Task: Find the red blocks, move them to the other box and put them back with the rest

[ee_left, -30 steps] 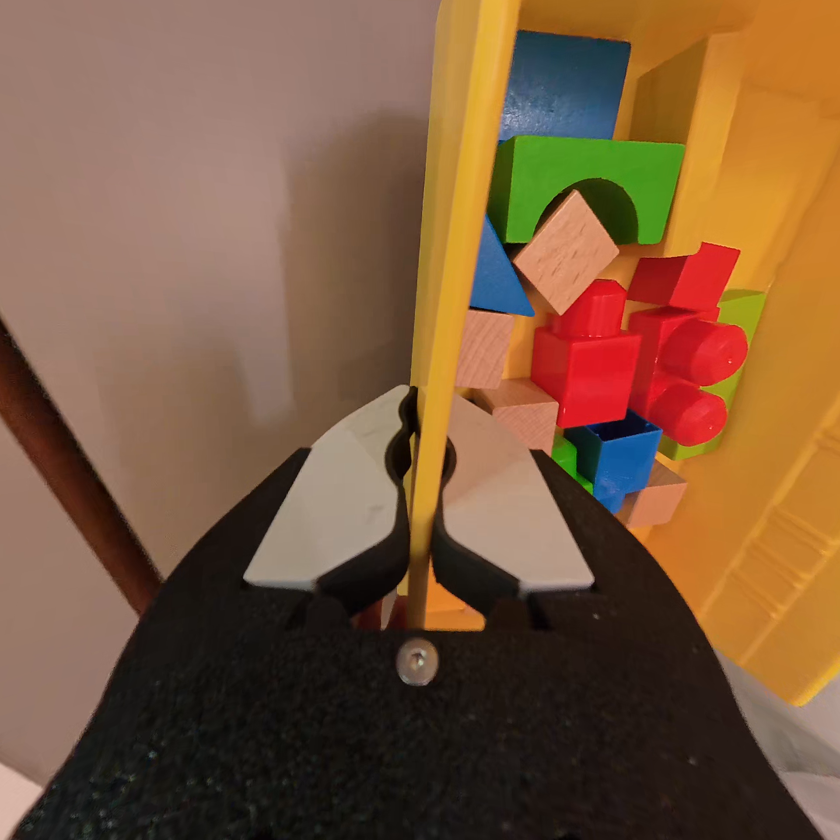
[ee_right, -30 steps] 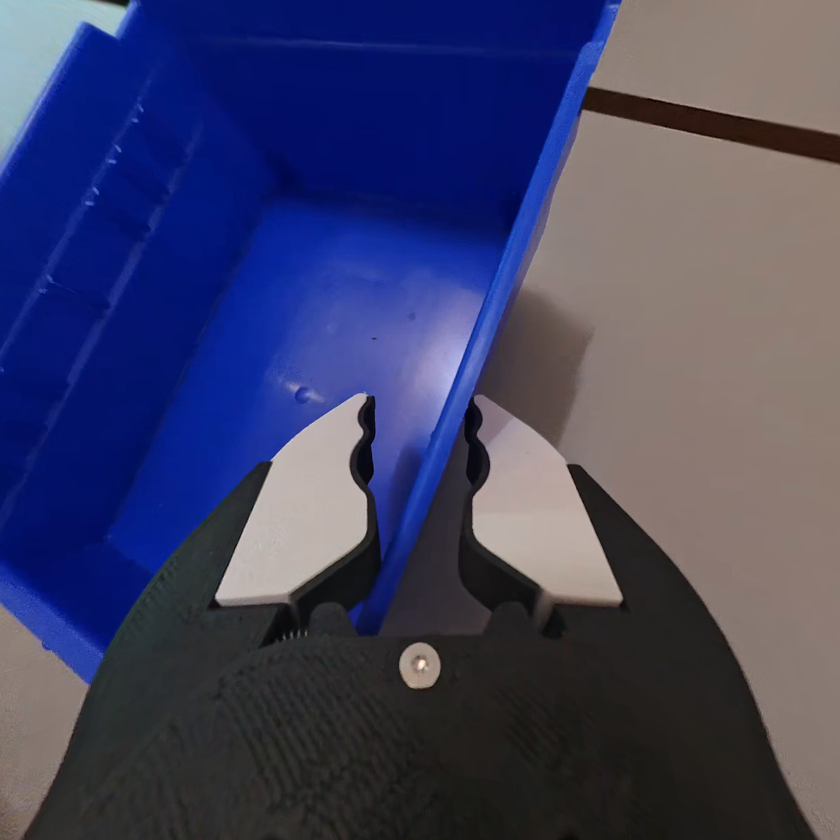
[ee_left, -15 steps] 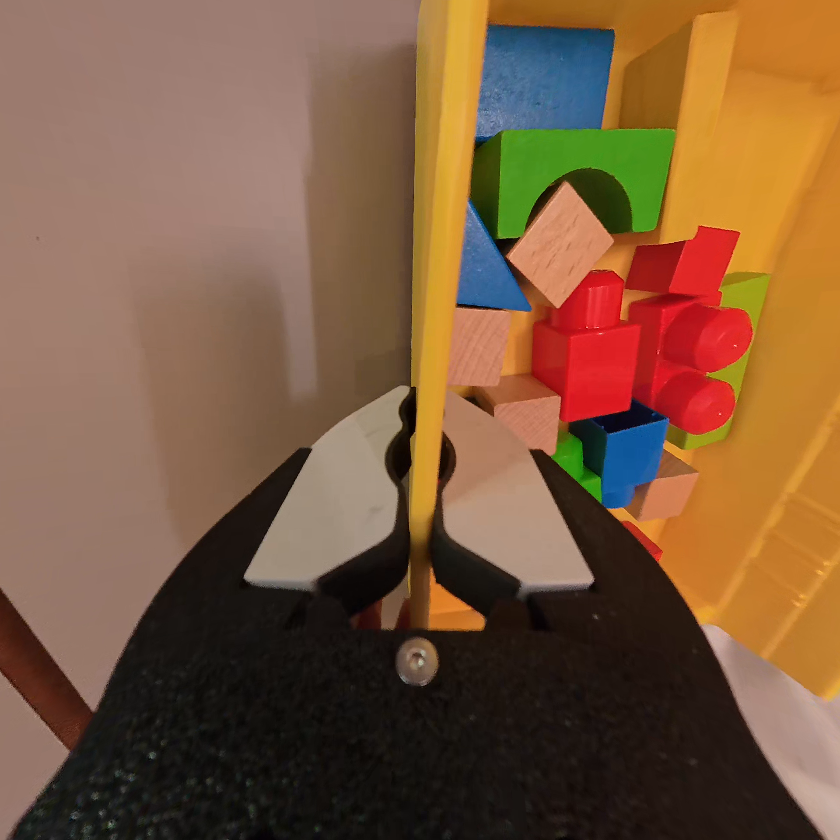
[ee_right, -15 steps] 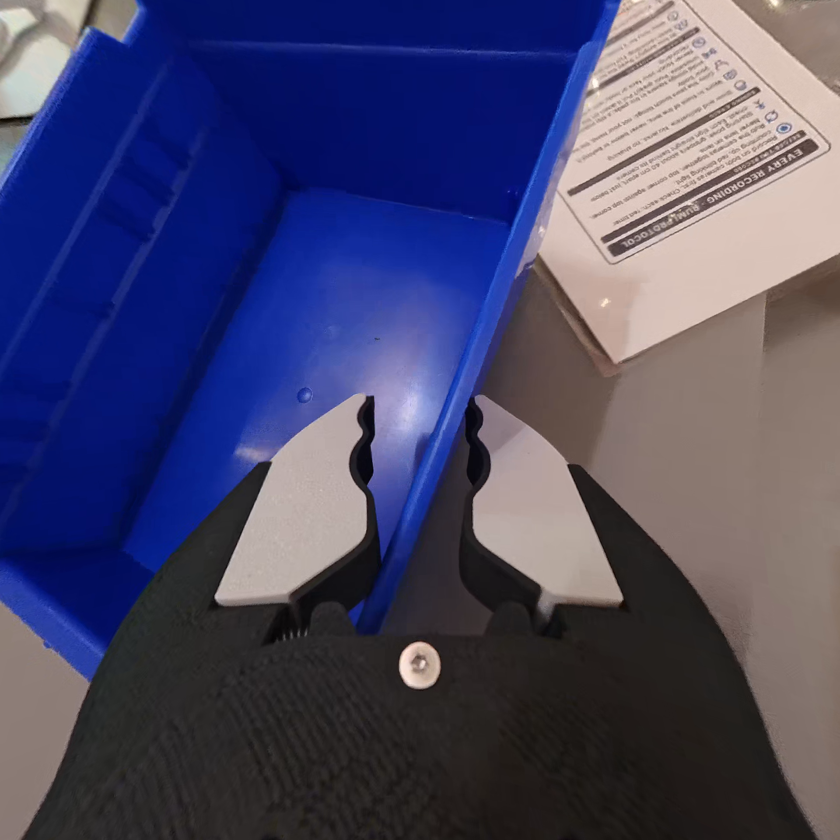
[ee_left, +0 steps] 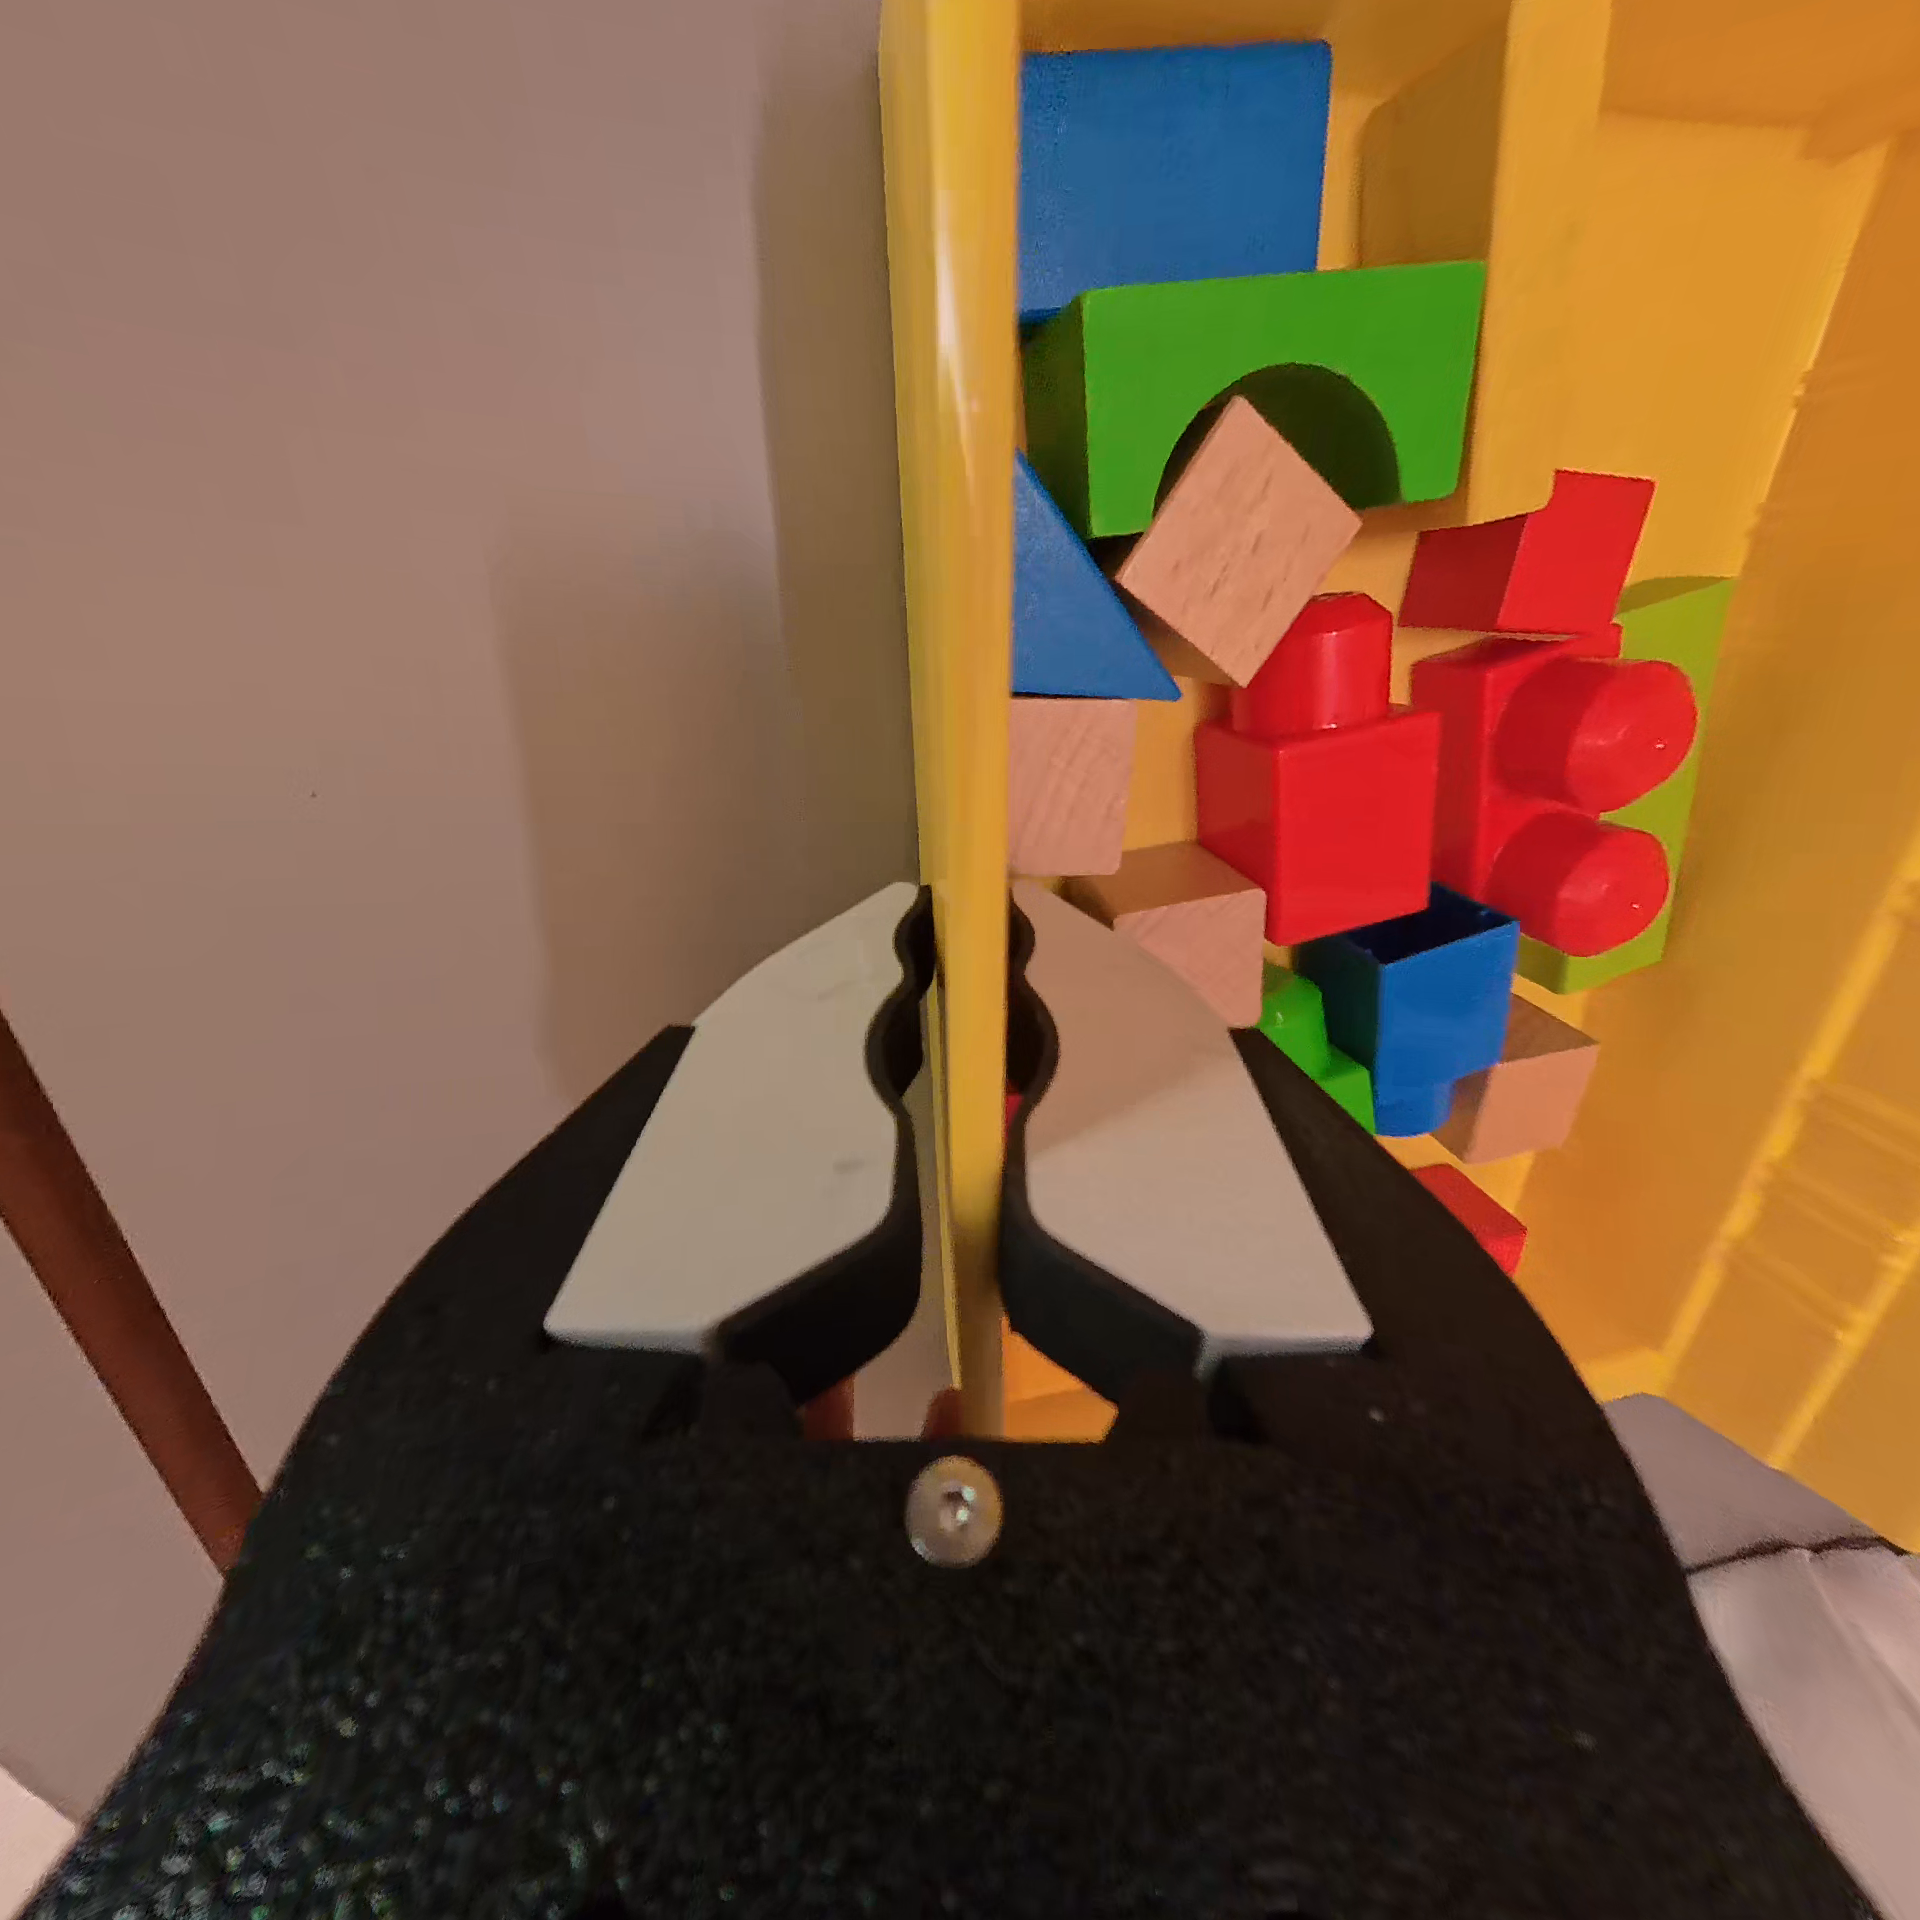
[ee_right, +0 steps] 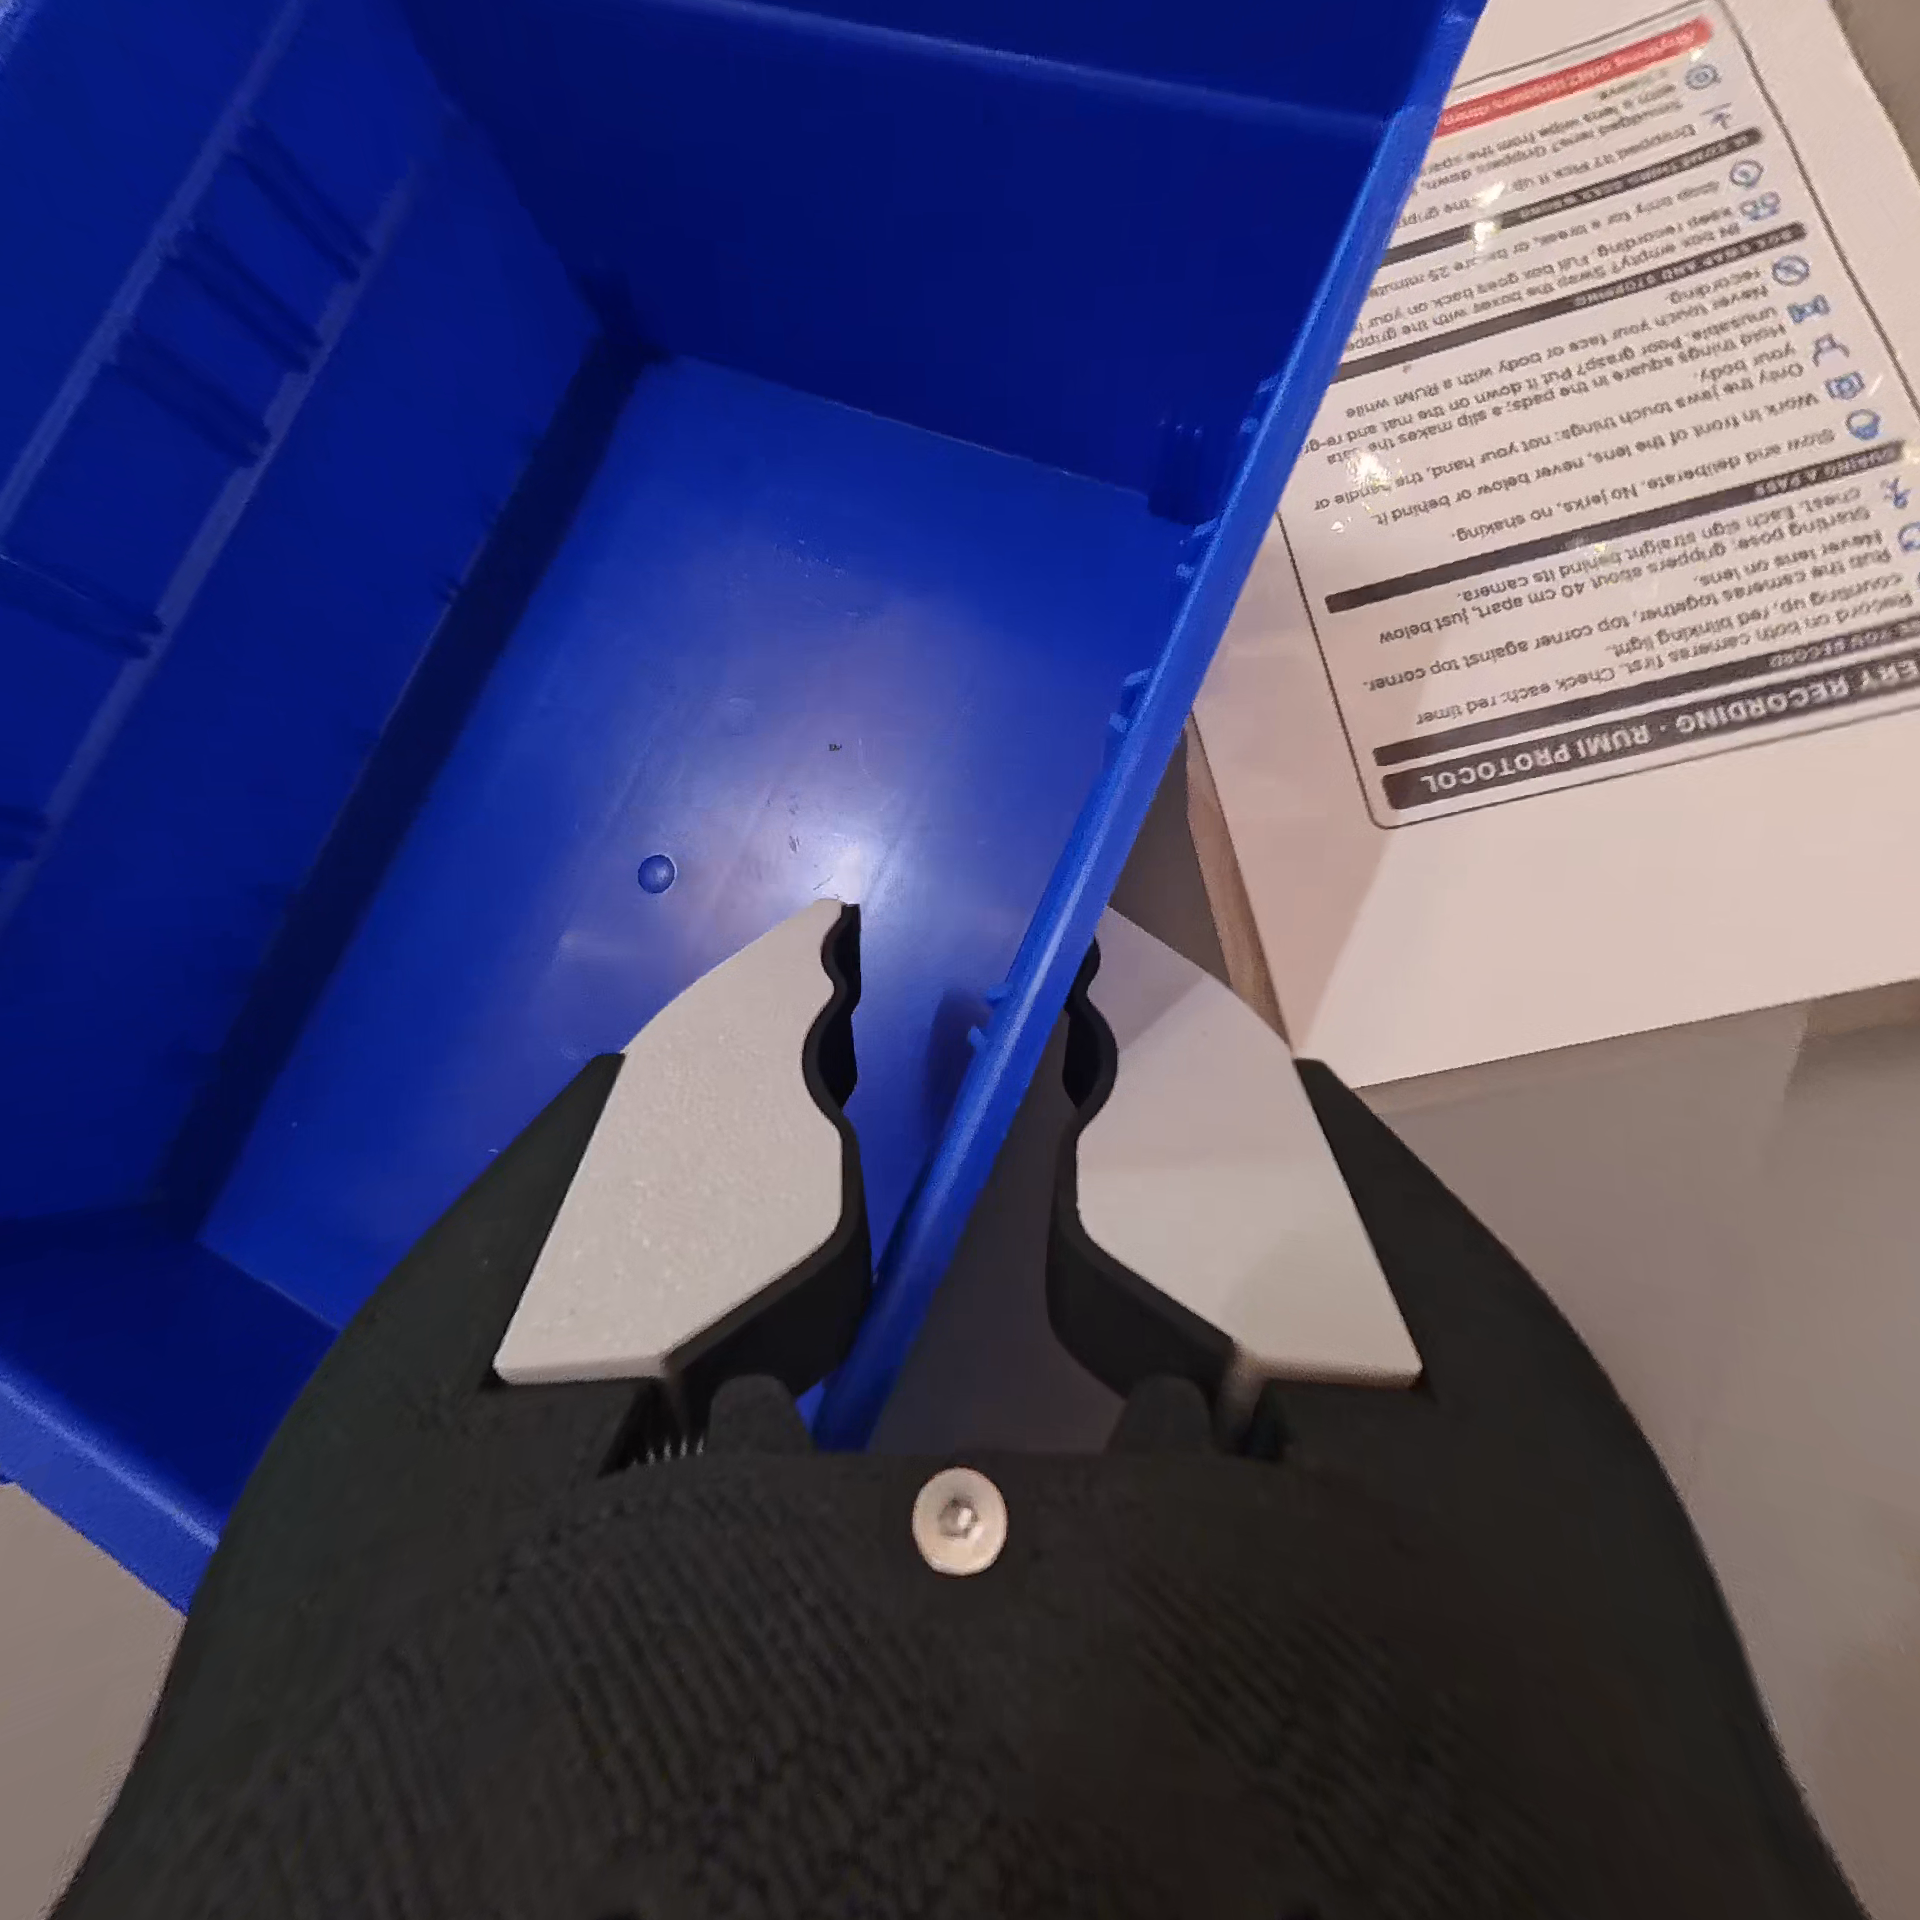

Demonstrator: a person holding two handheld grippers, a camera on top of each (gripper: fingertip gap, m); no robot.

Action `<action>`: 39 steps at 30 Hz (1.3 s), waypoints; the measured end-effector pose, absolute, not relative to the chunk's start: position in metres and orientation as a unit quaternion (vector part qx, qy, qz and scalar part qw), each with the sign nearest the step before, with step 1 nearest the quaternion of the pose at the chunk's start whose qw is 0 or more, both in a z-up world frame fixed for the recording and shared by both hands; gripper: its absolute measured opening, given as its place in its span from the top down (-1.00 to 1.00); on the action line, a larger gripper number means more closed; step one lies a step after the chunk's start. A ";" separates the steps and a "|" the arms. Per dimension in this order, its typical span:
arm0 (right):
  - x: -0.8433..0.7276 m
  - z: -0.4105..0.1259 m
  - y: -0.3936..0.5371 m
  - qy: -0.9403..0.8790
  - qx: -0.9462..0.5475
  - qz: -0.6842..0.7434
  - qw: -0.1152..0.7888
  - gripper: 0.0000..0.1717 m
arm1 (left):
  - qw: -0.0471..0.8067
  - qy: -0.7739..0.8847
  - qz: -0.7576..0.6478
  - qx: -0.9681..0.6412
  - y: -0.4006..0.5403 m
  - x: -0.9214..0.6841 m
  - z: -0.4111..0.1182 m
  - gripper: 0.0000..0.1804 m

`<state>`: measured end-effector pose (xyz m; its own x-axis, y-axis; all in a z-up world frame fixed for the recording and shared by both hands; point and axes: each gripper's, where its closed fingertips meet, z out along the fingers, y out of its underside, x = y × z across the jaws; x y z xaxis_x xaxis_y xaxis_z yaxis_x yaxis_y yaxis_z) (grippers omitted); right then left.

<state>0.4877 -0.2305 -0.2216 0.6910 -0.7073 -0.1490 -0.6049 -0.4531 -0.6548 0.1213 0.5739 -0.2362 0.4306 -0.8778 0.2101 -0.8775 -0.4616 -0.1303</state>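
In the left wrist view my left gripper [ee_left: 971, 899] straddles the side wall of the yellow box [ee_left: 961, 520]. Its jaws stand slightly apart, and a thin gap shows beside the left pad, so it no longer clamps the wall. Inside the box lie several red blocks: a studded plastic one [ee_left: 1320, 821], a two-stud one [ee_left: 1558, 769], a wooden one [ee_left: 1538, 561] and a low one [ee_left: 1475, 1216], mixed with blue, green and plain wooden blocks. In the right wrist view my right gripper [ee_right: 964, 930] is open astride the side wall [ee_right: 1195, 665] of the empty blue box. That wall crosses the gap aslant, close against the right finger.
A printed white sheet [ee_right: 1610, 468] lies on the grey surface right of the blue box. A grey surface [ee_left: 416, 623] with a brown strip [ee_left: 114, 1299] lies left of the yellow box. A green arch block [ee_left: 1278, 353] and a blue block [ee_left: 1174, 166] sit at the box's far end.
My left jaws, clamped on the yellow wall before, have parted a little. Both boxes kept their place against the grippers while the background shifted. The printed sheet came into the right view.
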 end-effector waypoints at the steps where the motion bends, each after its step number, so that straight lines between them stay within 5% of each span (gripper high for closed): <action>1: 0.489 -0.222 -0.230 0.380 -0.853 -0.076 0.349 0.56 | 0.003 0.519 -0.125 -0.846 0.574 0.122 -0.236 0.88; 5: 0.486 -0.222 -0.230 0.366 -0.862 -0.078 0.342 0.53 | 0.012 0.517 -0.135 -0.846 0.572 0.122 -0.235 0.83; 9: 0.488 -0.206 -0.239 0.354 -0.864 -0.124 0.337 0.28 | 0.107 0.537 -0.113 -0.829 0.590 0.123 -0.222 0.64; 12: 0.493 -0.160 -0.248 0.342 -0.838 -0.231 0.357 -0.02 | 0.199 0.531 -0.129 -0.814 0.599 0.127 -0.190 0.56; 18: 0.425 -0.072 -0.193 0.321 -0.771 -0.250 0.489 -0.21 | 0.309 0.490 -0.281 -0.766 0.565 0.129 -0.115 0.28; 27: 0.292 -0.046 -0.061 0.237 -0.684 -0.185 0.665 -0.13 | 0.346 0.516 -0.361 -0.695 0.466 0.103 -0.095 0.19; 39: 0.233 -0.098 -0.032 0.204 -0.723 -0.201 0.628 -0.10 | 0.300 0.574 -0.271 -0.712 0.429 0.070 -0.139 0.31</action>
<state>0.2332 -0.0320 -0.0979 0.8355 -0.5484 0.0349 -0.0421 -0.1272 -0.9910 0.0696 0.4290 -0.1390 0.1945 -0.9800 0.0424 -0.6547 -0.1619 -0.7383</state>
